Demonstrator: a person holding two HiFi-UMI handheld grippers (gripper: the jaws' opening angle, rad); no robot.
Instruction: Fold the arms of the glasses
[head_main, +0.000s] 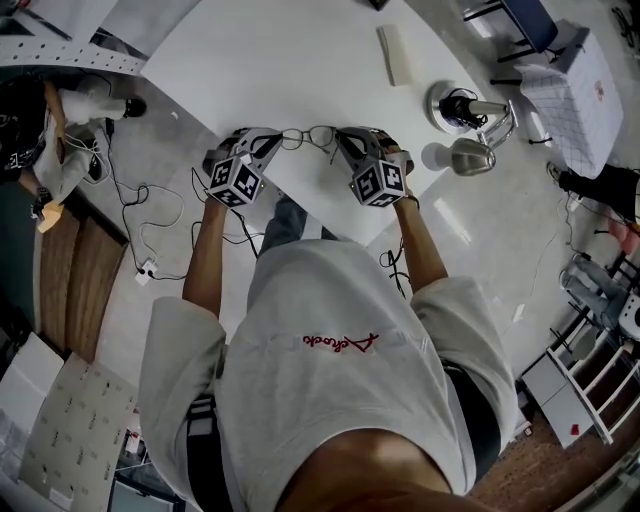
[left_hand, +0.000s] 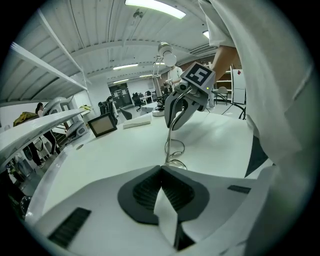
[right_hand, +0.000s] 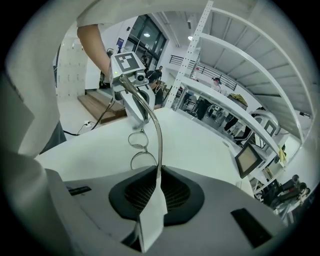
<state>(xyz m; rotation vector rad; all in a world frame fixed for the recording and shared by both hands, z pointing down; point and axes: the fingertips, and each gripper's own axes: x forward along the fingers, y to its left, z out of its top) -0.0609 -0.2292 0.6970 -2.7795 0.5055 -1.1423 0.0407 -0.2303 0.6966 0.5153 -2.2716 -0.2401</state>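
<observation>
Left hand-held gripper (head_main: 268, 145) and right hand-held gripper (head_main: 343, 145) each pinch a glasses (head_main: 308, 137) arm, forearms (head_main: 205, 250) stretched forward

the surface (head_main: 300, 60) is white, the glasses (head_main: 308, 137) frame dark grey. the left gripper (head_main: 272, 142) and right gripper (head_main: 342, 142) are grey with black-and-white square markers.

I've got L tool (head_main: 270, 141) and R tool (head_main: 345, 145) held level, tips pointing inward at each other, a short gap apart. Both sets of jaws pressed together, each pinching one arm of the glasses (head_main: 308, 137). L forearm (head_main: 205, 250) and R forearm (head_main: 422, 245) bare, stretched fwd, approx parallel.
</observation>
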